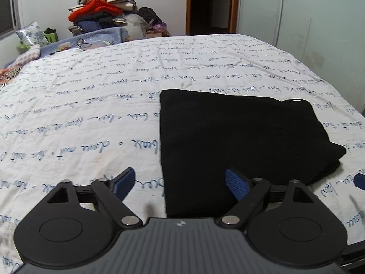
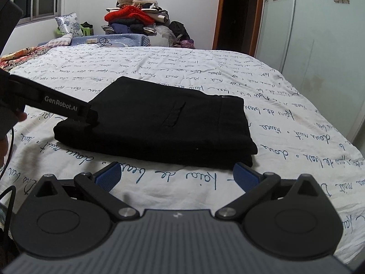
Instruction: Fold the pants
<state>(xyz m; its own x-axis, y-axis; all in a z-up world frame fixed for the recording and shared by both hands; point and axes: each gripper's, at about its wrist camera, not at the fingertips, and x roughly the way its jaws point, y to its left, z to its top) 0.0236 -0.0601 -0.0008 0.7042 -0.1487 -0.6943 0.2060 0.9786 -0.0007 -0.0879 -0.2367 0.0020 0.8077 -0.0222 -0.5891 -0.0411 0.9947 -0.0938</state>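
Left gripper (image 1: 180, 182) spread wide, nothing between the pads, straddling the near left edge of the folded black pants (image 1: 239, 137). Right gripper (image 2: 178, 175) likewise apart and empty, just short of the bundle's near fold, long axis running across. Beyond: printed bedsheet (image 2: 159, 61), then clothes pile (image 2: 136, 16).
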